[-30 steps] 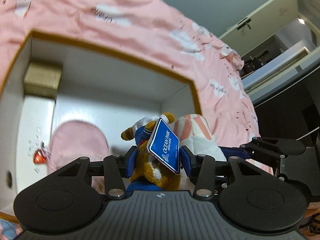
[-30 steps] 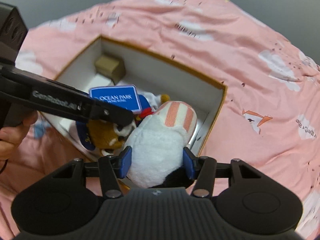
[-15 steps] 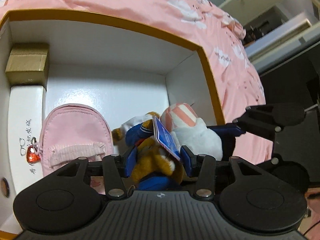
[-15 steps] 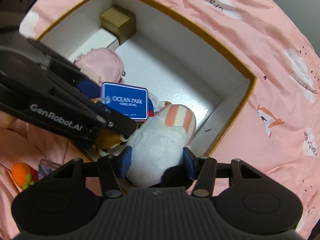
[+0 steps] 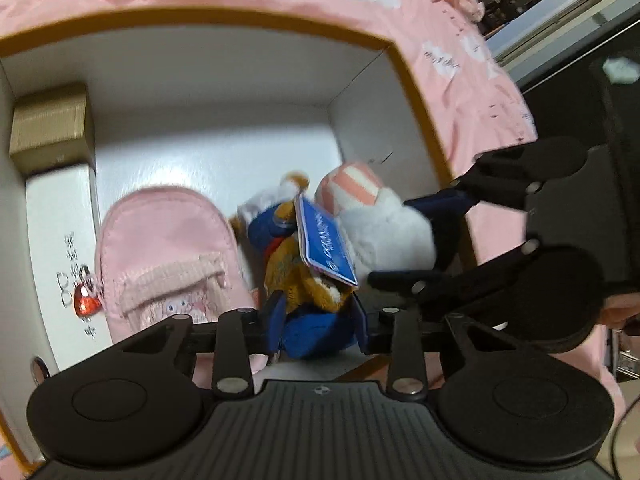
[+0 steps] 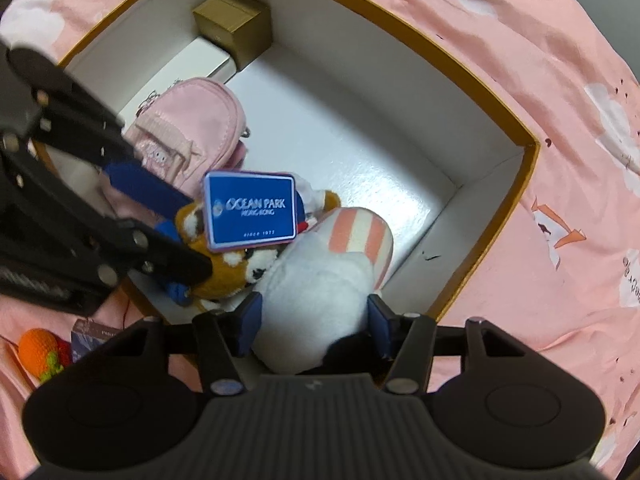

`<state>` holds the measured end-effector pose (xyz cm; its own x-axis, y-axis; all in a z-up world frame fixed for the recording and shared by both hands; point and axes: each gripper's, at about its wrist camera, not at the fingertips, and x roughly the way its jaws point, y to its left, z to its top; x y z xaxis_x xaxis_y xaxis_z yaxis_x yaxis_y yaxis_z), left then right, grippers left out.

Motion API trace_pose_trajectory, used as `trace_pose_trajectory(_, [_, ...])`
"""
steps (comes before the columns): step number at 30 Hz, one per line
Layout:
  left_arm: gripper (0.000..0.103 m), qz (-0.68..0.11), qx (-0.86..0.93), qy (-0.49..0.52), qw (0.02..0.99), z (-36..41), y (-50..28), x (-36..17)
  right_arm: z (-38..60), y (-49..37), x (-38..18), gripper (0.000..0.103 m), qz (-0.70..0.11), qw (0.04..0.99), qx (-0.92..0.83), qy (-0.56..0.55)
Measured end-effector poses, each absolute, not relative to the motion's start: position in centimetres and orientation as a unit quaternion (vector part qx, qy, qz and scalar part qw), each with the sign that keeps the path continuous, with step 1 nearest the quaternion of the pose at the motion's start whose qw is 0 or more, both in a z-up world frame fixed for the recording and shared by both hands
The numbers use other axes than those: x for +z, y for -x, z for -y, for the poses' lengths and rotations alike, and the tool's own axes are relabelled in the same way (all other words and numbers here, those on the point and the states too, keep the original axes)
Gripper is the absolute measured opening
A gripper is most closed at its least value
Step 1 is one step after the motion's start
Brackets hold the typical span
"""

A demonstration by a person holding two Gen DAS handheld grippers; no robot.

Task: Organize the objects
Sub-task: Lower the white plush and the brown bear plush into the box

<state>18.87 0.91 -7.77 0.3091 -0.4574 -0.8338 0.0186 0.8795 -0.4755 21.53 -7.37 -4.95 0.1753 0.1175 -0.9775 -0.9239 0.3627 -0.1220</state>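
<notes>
A brown plush animal in blue clothes (image 5: 294,268) with a blue Ocean Park tag (image 6: 250,212) lies inside the white box with a mustard rim (image 5: 240,24). My left gripper (image 5: 317,316) has its jaws closing, and the pads press on the toy's blue body. Right beside it a white plush with pink stripes (image 6: 320,280) rests near the box's right wall. My right gripper (image 6: 314,320) holds that plush between its pads, its jaws opening slightly. Each gripper shows in the other's view, the left gripper (image 6: 196,236) and the right gripper (image 5: 392,240).
In the box lie a pink pouch (image 5: 168,248), a gold carton (image 5: 52,128) and a long white carton (image 5: 60,248). The box sits on a pink bedsheet (image 6: 560,120). An orange knitted toy (image 6: 38,350) and a small card (image 6: 88,338) lie outside it.
Both grippers have come down into the box with their plush toys, now side by side near the floor. The left jaws have narrowed on the brown toy.
</notes>
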Motion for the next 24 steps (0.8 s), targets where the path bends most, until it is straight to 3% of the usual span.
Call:
trace_pose_trajectory(6, [0.034,-0.584,-0.137,0.208,0.773,-0.7,-18.5,-9.1,7.6,-22.0,-5.2,0.054,-0.509,0.658,0.402,0.382])
trace_pose_trajectory(12, [0.034,-0.555,-0.158,0.214,0.788,-1.6,-17.9,-7.2,8.3,-22.0,-3.8,0.053,-0.503,0.668,0.407,0.367])
trace_pose_trajectory(16, [0.034,-0.514,-0.151,0.219,0.816,-2.4,-18.5,-5.7,8.7,-22.3,-3.0,0.034,-0.499,0.678,0.405,0.357])
trace_pose_trajectory(24, [0.034,-0.518,-0.119,0.219,0.818,-2.4,-20.7,-7.3,8.7,-23.5,-4.0,0.021,-0.519,0.687,0.397,0.318])
